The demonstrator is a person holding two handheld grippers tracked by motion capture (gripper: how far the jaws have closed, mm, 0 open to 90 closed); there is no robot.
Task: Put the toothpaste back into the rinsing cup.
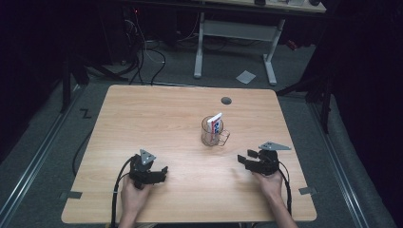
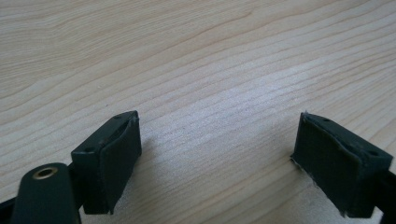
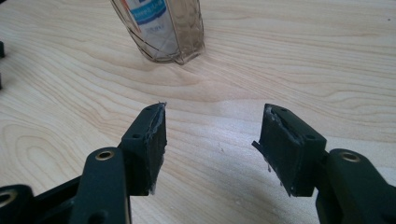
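High view: both grippers, left gripper (image 1: 161, 172) and right gripper (image 1: 243, 159), rest wide open and empty, flanking the glass mug (image 1: 212, 133) holding a tube (image 1: 215, 124), probably ready to approach.

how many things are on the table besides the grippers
2: a clear glass mug stands right of the table's centre, and a white tube with blue and red print stands tilted inside it. Something smaller inside the mug may be hidden.

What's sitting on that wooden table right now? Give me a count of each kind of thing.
Clear glass mug: 1
White, blue and red tube standing in the mug: 1
Hand-held grippers, left gripper and right gripper, both open, nothing between the jaws: 2
Total: 4
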